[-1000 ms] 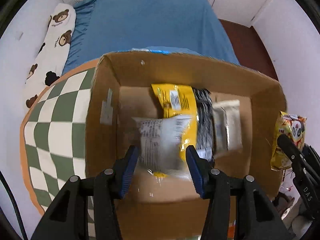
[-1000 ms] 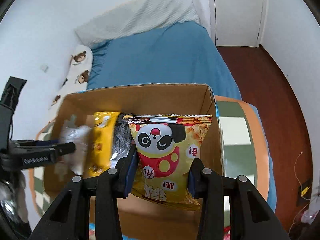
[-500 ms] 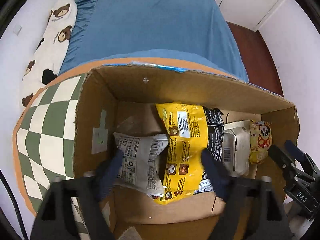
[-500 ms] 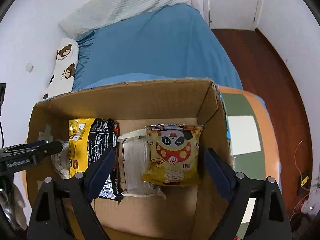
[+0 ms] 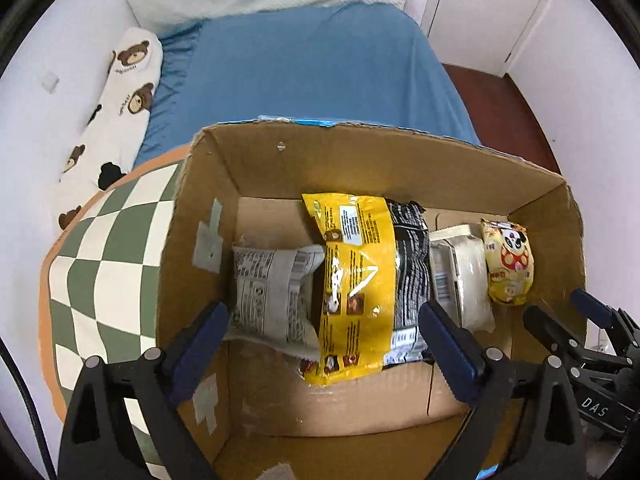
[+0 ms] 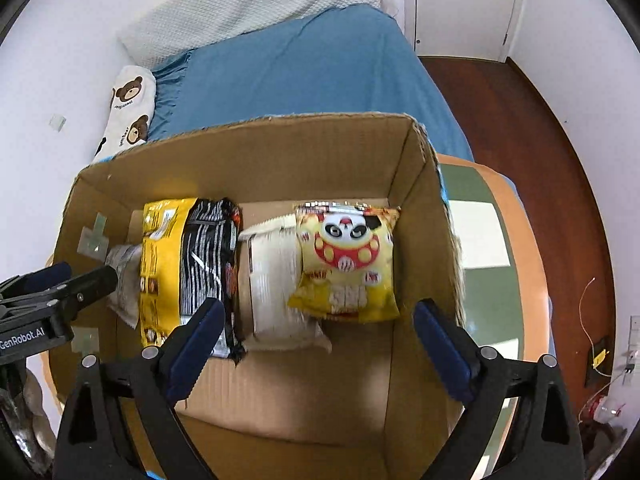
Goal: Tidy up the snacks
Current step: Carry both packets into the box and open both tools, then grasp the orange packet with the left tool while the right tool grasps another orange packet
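Snack packs (image 5: 352, 280) side by side in box (image 5: 360, 160) — box on table (image 5: 100, 248), bed (image 5: 312, 68) behind.

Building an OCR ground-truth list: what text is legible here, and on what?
"DAS": black right gripper body.
"GenRobot.AI": black left gripper body.
Print on the yellow panda snack bag, yellow-and-black packet, grey-white packet and bear-print pillow: too small or blurred to read.

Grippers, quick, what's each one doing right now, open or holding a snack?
Left gripper: open, holding nothing, above the box.
Right gripper: open, holding nothing.
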{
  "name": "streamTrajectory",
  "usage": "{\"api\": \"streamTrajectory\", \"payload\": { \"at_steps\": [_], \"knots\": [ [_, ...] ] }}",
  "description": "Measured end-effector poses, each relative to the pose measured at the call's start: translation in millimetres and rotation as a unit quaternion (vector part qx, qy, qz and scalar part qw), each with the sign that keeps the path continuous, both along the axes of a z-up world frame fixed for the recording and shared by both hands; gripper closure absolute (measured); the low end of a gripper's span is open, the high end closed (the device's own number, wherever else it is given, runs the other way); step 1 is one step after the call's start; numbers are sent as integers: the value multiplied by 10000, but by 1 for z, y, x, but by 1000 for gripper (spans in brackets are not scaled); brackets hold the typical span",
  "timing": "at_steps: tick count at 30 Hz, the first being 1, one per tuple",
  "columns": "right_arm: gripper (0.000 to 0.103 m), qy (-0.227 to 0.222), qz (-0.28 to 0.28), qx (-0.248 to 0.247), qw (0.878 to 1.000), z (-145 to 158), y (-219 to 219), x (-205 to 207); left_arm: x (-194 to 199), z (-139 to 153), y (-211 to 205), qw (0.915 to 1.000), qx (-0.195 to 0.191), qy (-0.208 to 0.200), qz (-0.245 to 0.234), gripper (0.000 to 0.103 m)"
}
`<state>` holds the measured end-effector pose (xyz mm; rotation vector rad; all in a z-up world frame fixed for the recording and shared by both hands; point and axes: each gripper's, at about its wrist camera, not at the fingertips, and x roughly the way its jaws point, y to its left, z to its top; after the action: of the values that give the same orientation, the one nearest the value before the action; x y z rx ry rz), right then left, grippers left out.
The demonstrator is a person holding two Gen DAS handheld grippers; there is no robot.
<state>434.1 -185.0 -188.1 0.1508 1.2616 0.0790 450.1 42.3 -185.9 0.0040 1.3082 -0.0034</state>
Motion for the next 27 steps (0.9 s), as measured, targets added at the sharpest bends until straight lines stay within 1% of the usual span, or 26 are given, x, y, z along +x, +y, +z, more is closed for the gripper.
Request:
{"api": "streamTrajectory", "payload": {
  "at_steps": [5, 10, 23, 27],
  "knots": [
    [6, -186, -39, -68, 9998, 14, -3, -28, -26, 14, -2, 9996, -139, -230, 7, 5],
    [6, -453, -36, -155, 9988, 35, -2, -57, -58, 35, -5, 9983, -79, -577, -58, 5],
    [6, -1406, -8, -319, 9895, 113, 8, -150, -148, 96, -4, 9897, -82, -1423, -164, 5],
    [6, -1642, -36, -311, 9859, 135, 9, -176, -173, 114, -3, 9866, -176, -1616, -164, 5]
  ]
}}
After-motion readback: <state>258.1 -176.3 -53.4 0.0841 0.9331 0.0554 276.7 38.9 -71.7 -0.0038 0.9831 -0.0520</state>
